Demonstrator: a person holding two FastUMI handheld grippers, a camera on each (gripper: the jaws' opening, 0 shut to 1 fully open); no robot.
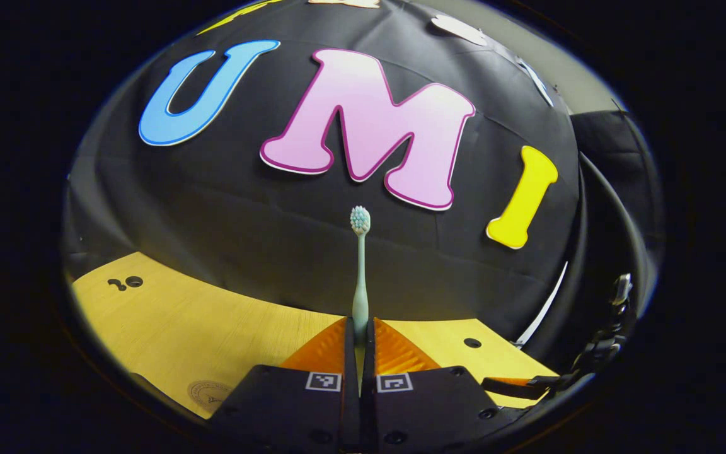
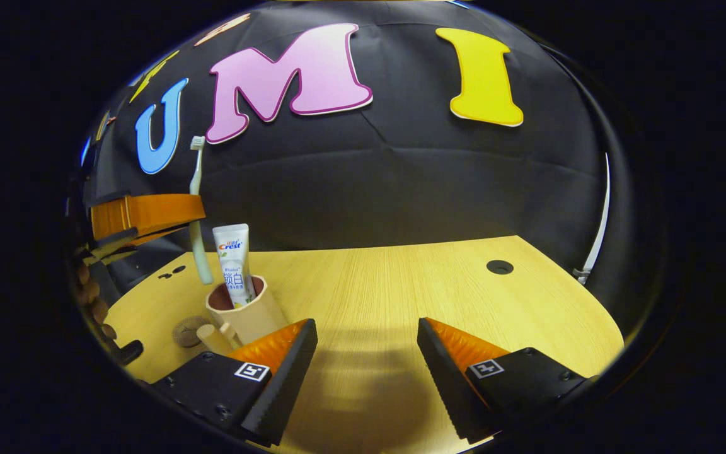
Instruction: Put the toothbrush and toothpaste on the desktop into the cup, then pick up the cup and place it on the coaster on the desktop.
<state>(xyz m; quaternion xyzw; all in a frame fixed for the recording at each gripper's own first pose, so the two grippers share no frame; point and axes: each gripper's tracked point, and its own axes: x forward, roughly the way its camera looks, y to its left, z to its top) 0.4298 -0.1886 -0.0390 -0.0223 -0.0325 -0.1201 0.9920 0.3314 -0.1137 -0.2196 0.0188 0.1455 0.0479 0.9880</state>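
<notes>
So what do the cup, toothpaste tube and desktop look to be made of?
Cup: seems matte beige plastic, smooth wall, no glaze shine. Toothpaste tube: glossy white plastic or laminate, printed face. Desktop: pale wood or wood-look laminate, fine straight grain, satin finish; I can't tell which.

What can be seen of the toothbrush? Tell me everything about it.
The toothbrush is slim, pale green and plastic-looking, with a small head of white and bluish bristles at the top. It stands upright, clamped by its lower handle between the fingers of the left gripper, which is shut on it. In the right gripper view it hangs in the air just left of the cup, its bottom end near the rim, not yet inside. The toothpaste already stands in that cup.
</notes>
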